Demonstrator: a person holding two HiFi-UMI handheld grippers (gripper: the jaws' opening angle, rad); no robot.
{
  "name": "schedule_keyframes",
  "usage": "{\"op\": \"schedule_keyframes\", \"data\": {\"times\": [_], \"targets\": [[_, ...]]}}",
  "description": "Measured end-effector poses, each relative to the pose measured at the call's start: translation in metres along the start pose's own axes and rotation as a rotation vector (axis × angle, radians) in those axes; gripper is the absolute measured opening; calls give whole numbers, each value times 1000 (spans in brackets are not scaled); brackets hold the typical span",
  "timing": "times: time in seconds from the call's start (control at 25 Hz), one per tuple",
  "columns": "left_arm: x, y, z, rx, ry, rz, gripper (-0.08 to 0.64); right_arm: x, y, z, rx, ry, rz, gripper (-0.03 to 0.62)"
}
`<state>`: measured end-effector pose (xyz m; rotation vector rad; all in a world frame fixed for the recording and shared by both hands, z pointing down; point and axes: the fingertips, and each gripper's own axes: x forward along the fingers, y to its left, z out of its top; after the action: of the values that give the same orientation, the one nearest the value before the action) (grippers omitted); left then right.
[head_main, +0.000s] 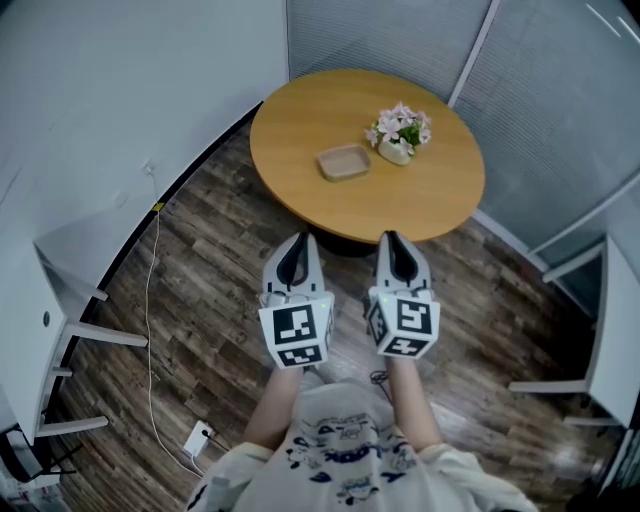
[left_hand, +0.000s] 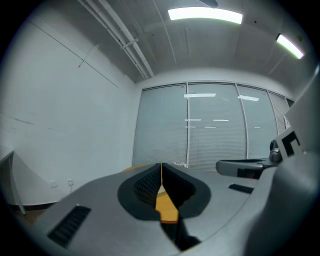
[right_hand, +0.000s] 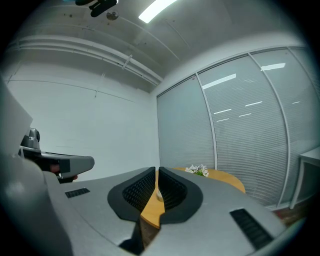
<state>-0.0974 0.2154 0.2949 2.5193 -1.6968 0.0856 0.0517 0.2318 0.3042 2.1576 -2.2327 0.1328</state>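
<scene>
Left gripper (head_main: 300, 243), lower centre: jaws together, empty. Right gripper (head_main: 392, 240), beside it: jaws together, empty. Round wooden surface (head_main: 300, 140), upper centre, just beyond both: carries shallow tan rectangular tray (head_main: 343, 161), pink flowers in white pot (head_main: 399, 130).

Round wooden table (head_main: 410, 205) on plank floor (head_main: 215, 290). Shallow tan tray (head_main: 343, 161) lies just 9 o'clock of centre; potted pink flowers (head_main: 399, 133) stand at 2 o'clock.

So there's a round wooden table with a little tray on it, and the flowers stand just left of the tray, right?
Not quite: the head view shows the flowers right of the tray, not left. Both do sit on the round wooden table.
</scene>
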Motion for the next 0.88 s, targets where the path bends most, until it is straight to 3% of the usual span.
{"op": "schedule_keyframes", "data": {"times": [0.56, 0.88], "targets": [[147, 48, 24, 6, 15, -61, 8, 147, -24, 11, 15, 26, -83, 21], [214, 72, 20, 6, 37, -82, 8, 216, -26, 3, 29, 44, -103, 21]]}}
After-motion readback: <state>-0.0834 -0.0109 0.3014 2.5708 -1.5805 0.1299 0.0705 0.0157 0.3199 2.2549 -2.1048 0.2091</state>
